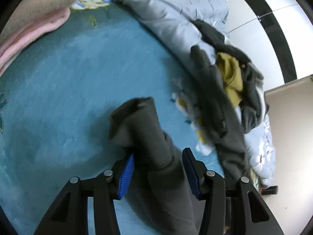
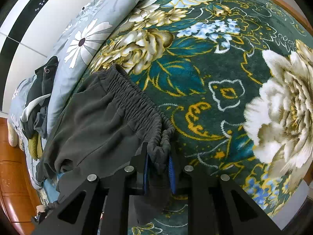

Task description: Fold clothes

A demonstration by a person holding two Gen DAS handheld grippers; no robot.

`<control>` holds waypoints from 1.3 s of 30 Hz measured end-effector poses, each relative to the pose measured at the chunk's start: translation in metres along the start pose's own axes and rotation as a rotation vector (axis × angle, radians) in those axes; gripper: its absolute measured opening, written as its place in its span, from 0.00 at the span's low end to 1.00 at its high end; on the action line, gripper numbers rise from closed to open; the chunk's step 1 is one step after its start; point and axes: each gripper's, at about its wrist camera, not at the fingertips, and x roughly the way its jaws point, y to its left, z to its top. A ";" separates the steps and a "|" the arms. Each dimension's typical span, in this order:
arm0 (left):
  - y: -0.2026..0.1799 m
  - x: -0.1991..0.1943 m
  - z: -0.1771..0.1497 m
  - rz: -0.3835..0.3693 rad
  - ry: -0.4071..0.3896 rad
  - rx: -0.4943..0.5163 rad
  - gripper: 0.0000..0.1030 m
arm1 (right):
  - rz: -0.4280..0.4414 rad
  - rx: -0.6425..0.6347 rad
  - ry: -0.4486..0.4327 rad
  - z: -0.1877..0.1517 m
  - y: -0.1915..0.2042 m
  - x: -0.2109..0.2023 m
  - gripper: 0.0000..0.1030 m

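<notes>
Dark grey sweatpants lie on a floral blanket on the bed. In the right wrist view the elastic waistband [image 2: 135, 99] runs across the blanket, and my right gripper [image 2: 158, 164] is shut on its near end. In the left wrist view a pant leg with a ribbed cuff [image 1: 135, 115] passes between the fingers of my left gripper [image 1: 158, 168]. The blue pads stand wide apart beside the cloth, so this gripper looks open. The rest of the pants [image 1: 221, 117] trails off to the right, blurred.
A heap of dark and mustard-yellow clothes [image 1: 232, 72] lies on a grey daisy-print quilt [image 1: 166, 15] along the wall side. A pink and beige pillow [image 1: 33, 25] is at the upper left. The quilt [image 2: 82, 39] and wooden bed frame [image 2: 13, 166] show on the left.
</notes>
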 end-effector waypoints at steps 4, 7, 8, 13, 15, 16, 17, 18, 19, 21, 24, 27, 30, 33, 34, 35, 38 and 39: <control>0.009 -0.013 -0.006 -0.155 -0.016 -0.071 0.52 | 0.001 0.005 0.006 -0.001 -0.002 -0.001 0.19; 0.016 -0.029 -0.007 -0.297 -0.042 -0.137 0.56 | -0.008 0.012 0.013 -0.003 -0.004 0.001 0.19; 0.016 -0.033 -0.006 -0.277 -0.056 -0.115 0.56 | -0.010 0.012 0.014 -0.003 -0.003 0.001 0.19; 0.037 -0.042 -0.014 -0.209 -0.084 -0.152 0.56 | -0.007 -0.004 0.012 -0.003 0.002 -0.001 0.20; 0.054 -0.047 -0.023 -0.173 -0.108 -0.186 0.56 | -0.007 -0.009 0.012 -0.004 0.002 -0.002 0.20; 0.063 -0.049 -0.028 -0.155 -0.119 -0.203 0.56 | -0.007 -0.007 0.013 -0.004 0.001 -0.001 0.20; 0.073 -0.052 -0.033 -0.124 -0.129 -0.216 0.56 | -0.008 -0.005 0.014 -0.004 0.001 -0.001 0.20; 0.080 -0.054 -0.036 -0.121 -0.132 -0.232 0.56 | -0.008 -0.001 0.016 -0.004 0.000 0.000 0.20; 0.088 -0.056 -0.038 -0.119 -0.135 -0.249 0.56 | -0.008 0.003 0.017 -0.003 -0.001 0.001 0.20; 0.099 -0.060 -0.044 -0.101 -0.160 -0.292 0.56 | -0.009 0.002 0.017 -0.003 0.000 0.001 0.20; 0.101 -0.059 -0.047 -0.014 -0.169 -0.284 0.56 | -0.014 -0.004 0.015 -0.003 0.002 0.001 0.20; 0.081 -0.044 -0.047 0.069 -0.112 -0.167 0.55 | -0.016 -0.004 0.014 -0.004 0.003 0.002 0.20; 0.058 -0.029 -0.045 0.064 -0.088 -0.103 0.55 | -0.018 -0.004 0.015 -0.005 0.004 0.002 0.20; 0.038 -0.008 -0.038 0.056 -0.037 -0.068 0.55 | -0.017 -0.004 0.015 -0.005 0.005 0.001 0.20; 0.030 -0.001 -0.037 0.052 -0.015 -0.040 0.55 | -0.017 -0.003 0.016 -0.006 0.005 0.001 0.20; 0.023 0.005 -0.035 0.049 0.007 -0.012 0.56 | -0.015 -0.002 0.016 -0.006 0.005 0.001 0.20; 0.013 0.016 -0.030 0.044 0.043 0.039 0.54 | -0.010 0.005 0.018 -0.006 0.003 0.001 0.20; 0.014 0.016 -0.028 0.028 0.051 0.028 0.52 | -0.009 0.007 0.019 -0.006 0.002 0.001 0.20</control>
